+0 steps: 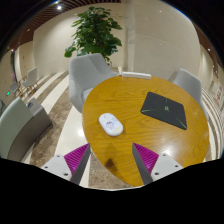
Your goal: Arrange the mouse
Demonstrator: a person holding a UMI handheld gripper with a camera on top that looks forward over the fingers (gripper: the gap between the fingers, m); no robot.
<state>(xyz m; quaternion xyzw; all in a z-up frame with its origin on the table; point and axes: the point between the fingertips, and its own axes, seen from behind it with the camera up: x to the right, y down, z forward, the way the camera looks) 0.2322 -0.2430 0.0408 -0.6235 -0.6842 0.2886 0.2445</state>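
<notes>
I hold my gripper (112, 160) above the near edge of the round desk (135, 120), fingers apart and empty. The white mouse (110, 124) lies just ahead, well apart from the dark mousepad (164, 107). I judge I'm approaching: next I descend and straddle the mouse.
</notes>
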